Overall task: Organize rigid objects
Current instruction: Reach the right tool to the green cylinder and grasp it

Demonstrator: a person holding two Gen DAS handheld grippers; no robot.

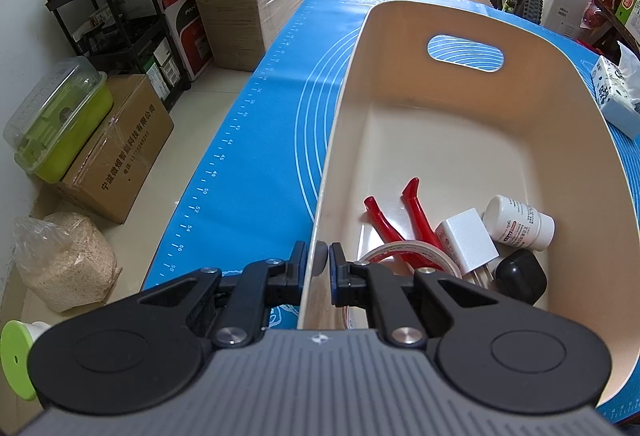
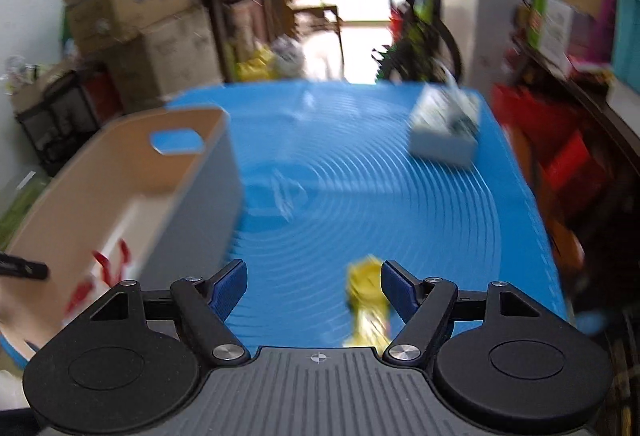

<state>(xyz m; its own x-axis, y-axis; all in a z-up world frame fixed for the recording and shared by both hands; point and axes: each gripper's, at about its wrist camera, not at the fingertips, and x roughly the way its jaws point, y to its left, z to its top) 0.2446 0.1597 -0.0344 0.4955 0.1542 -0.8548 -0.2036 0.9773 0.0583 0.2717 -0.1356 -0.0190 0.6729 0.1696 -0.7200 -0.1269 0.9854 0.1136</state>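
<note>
Cream bin sits on the blue-matted surface; left tongs clamp its near-left wall. Inside lie red pliers, charger, and bottle. Right tongs stand open beside a blurred yellow object.

Daylit, fisheye-warped, right wrist view seemingly motion-blurred

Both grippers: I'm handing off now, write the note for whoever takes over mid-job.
Left gripper: shut on the near wall of the cream bin, steadying it.
Right gripper: open, holding nothing, over the blue mat; the view is motion-blurred.
Already in the bin: red-handled pliers, tape roll, white charger, white pill bottle, black case.
Left: a blurred yellow object on the mat by the right finger; it probably goes in next. The tissue pack sits at the far right.
</note>
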